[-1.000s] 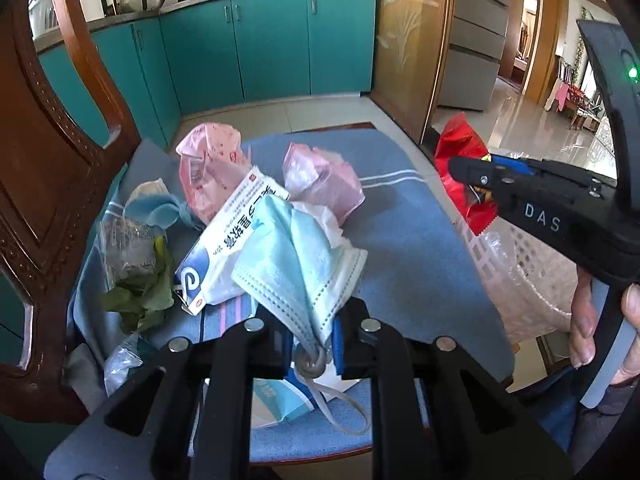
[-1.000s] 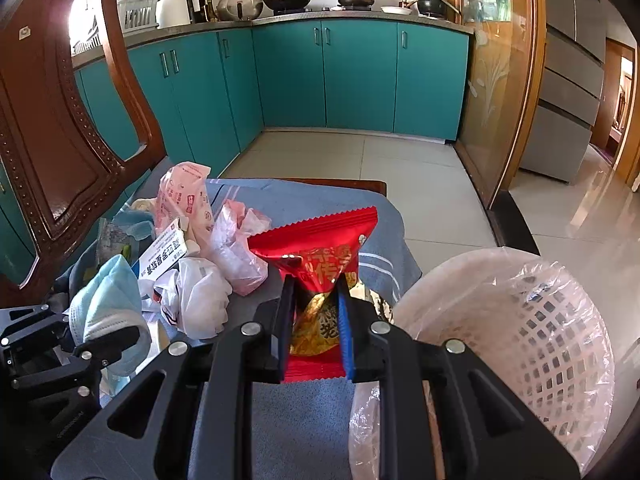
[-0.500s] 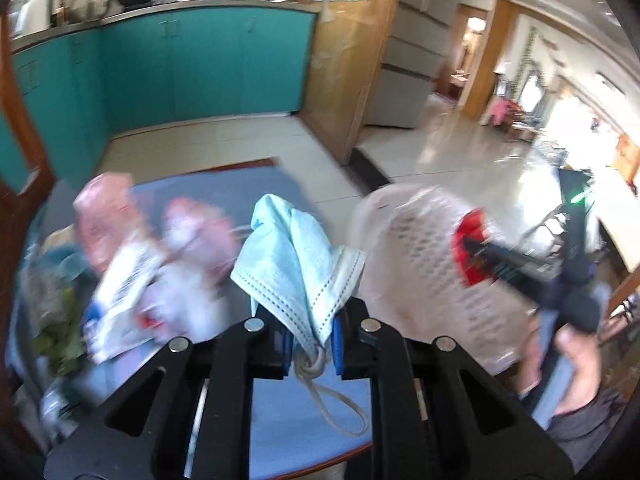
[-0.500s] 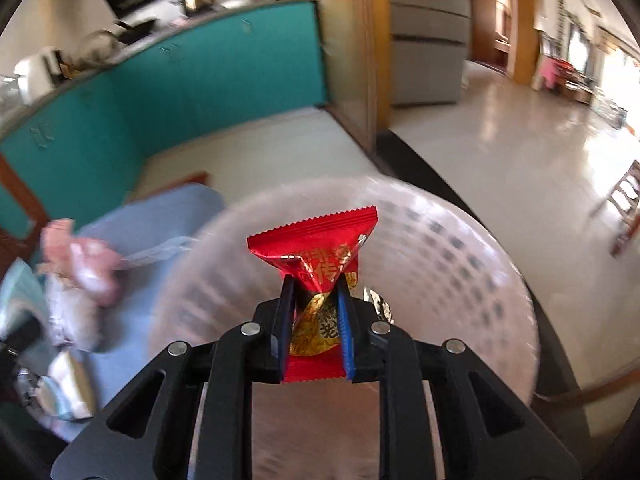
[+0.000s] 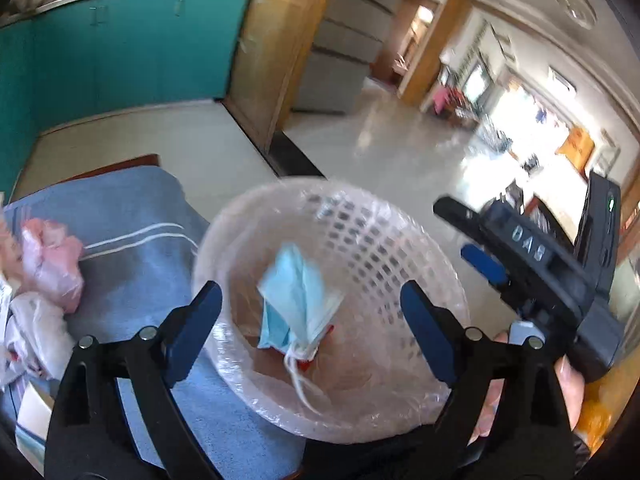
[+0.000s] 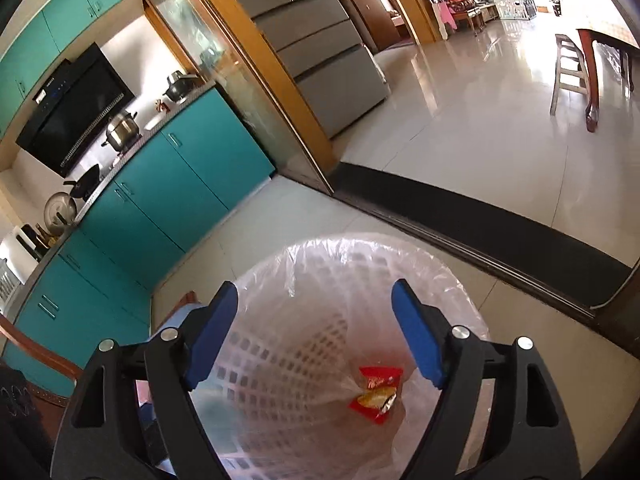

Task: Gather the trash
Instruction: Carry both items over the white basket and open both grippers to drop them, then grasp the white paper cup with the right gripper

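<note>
Face mask [image 5: 298, 300]: pale blue, folded, its white ear loop trailing down. It sits within the mouth of the bin [image 5: 400, 240], blurred, clear of both fingers. Whether it has come to rest cannot be told.

Snack wrapper [image 6: 376, 394]: red with a gold patch, lying low inside the bin [image 6: 280, 360], at about 5 o'clock from the bin's centre in the right wrist view. A sliver of red shows beneath the mask in the left wrist view.

Bin: white lattice basket lined with a clear plastic bag, standing on the tiled floor [image 6: 460, 148] just beside the blue cloth [image 5: 132, 264].

Left gripper [image 5: 308, 300]: fingers [image 5: 192, 328] wide and opening, directly over the bin mouth; the mask shows between them but the pads do not touch it.

Right gripper [image 6: 314, 328]: fingers [image 6: 416, 332] wide and opening, nothing gripped; the wrapper lies below and beyond them. In the left wrist view this gripper [image 5: 472, 236] appears at 3 o'clock from the bin, with a hand [image 5: 568, 384] on its handle.

Remaining litter: a crumpled pink bag [image 5: 52, 264] and white paper scraps [image 5: 28, 332] lie on the blue cloth at 9 o'clock from the bin.

Surroundings: teal cabinets [image 6: 160, 200] at 10 o'clock, a steel pot [image 6: 120, 132] on the surface above them, a grey refrigerator [image 6: 320, 52] at 12 o'clock.
</note>
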{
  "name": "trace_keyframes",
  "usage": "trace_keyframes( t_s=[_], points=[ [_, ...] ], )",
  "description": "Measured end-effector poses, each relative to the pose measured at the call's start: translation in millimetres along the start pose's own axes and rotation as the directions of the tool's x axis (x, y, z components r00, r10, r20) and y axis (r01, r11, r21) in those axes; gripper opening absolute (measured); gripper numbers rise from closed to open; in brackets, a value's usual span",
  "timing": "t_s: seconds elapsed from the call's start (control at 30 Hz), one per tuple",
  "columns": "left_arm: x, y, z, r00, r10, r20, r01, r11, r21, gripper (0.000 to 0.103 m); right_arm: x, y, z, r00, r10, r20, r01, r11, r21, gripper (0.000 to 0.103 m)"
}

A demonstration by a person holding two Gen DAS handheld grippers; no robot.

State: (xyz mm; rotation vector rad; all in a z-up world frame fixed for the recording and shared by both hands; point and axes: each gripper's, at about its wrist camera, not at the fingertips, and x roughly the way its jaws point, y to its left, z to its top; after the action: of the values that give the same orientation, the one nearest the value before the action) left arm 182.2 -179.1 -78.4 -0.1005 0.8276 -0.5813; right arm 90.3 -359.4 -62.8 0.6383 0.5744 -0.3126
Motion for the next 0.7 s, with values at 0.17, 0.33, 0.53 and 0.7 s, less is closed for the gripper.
trace_keyframes(
  t_s=[0.17,0.33,0.53,0.7],
  points=[
    [-34.6,32.6,-10.6,0.969,0.241,0.045,-0.241,0.97,-0.018,0.091,2.9,36.9,-5.2,0.997,0.078,0.0,-0.077,0.986,-0.146,0.081],
    [-82.4,92.3,-47.4,0.864,0.502,0.04,-0.499,0.864,-0.07,0.093,2.5,108.1,-47.5,0.961,0.245,-0.129,-0.276,0.875,-0.398,0.082],
    [-147.7,167.1,-92.2,0.723,0.688,-0.067,-0.688,0.708,-0.16,0.093,21.0,192.0,-142.6,0.802,0.281,-0.526,-0.575,0.601,-0.555,0.082],
    [-187.8,198.6,-120.2,0.746,0.659,-0.097,-0.657,0.705,-0.269,0.093,23.0,219.1,-200.0,0.69,0.241,-0.682,-0.69,0.502,-0.521,0.089]
  ],
)
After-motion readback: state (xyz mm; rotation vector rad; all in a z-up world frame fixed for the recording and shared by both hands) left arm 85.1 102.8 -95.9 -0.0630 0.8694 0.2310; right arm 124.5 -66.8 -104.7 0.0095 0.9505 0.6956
